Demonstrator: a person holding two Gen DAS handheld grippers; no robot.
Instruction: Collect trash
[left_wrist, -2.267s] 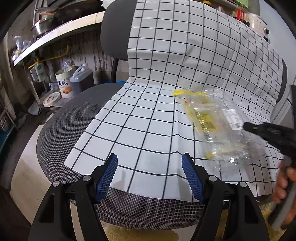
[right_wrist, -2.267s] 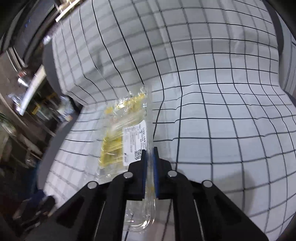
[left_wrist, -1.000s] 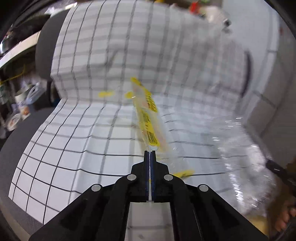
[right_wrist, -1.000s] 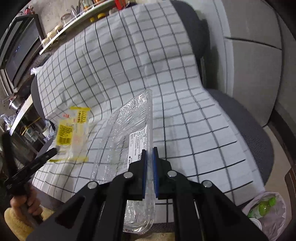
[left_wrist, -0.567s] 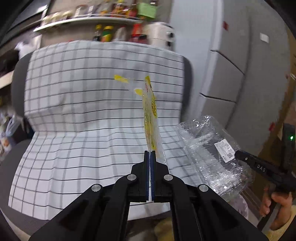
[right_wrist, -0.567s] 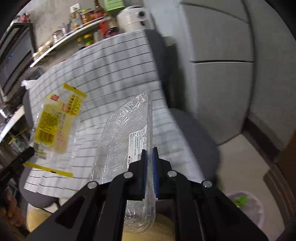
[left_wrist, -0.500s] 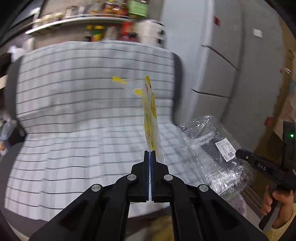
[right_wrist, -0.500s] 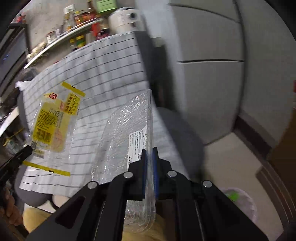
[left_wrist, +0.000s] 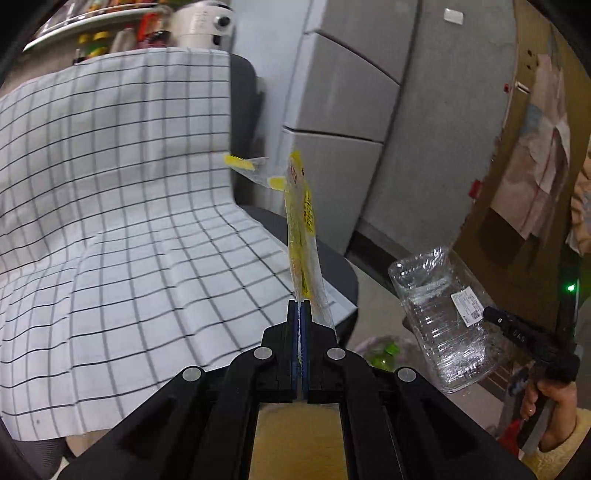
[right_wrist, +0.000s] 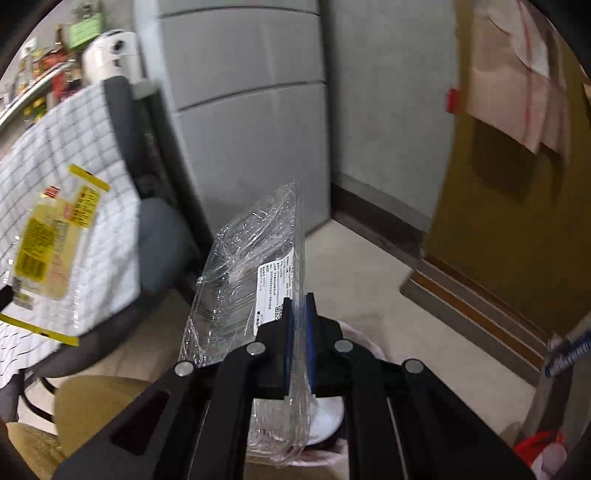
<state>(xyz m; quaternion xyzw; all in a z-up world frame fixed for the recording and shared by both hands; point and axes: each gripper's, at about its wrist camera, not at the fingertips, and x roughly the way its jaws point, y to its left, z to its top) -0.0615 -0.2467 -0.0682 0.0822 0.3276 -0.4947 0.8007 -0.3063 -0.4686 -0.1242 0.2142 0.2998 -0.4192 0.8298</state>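
Observation:
My left gripper (left_wrist: 299, 309) is shut on a yellow and clear plastic wrapper (left_wrist: 302, 229), held upright off the right edge of the chair; the wrapper also shows in the right wrist view (right_wrist: 48, 240). My right gripper (right_wrist: 299, 306) is shut on a clear plastic container (right_wrist: 251, 273) with a white label, held over the floor; it also shows in the left wrist view (left_wrist: 443, 317) at the right. A trash bag (left_wrist: 384, 350) with a green bottle lies on the floor below, largely hidden behind both grippers.
A grey office chair (left_wrist: 332, 266) covered by a white checked cloth (left_wrist: 110, 221) stands on the left. A grey fridge (right_wrist: 251, 110) is behind it. A brown wooden door (right_wrist: 517, 184) is on the right. The floor (right_wrist: 369, 273) is beige.
Both grippers have swung right, away from the chair seat toward the floor by the fridge and door. Each still holds its piece of trash.

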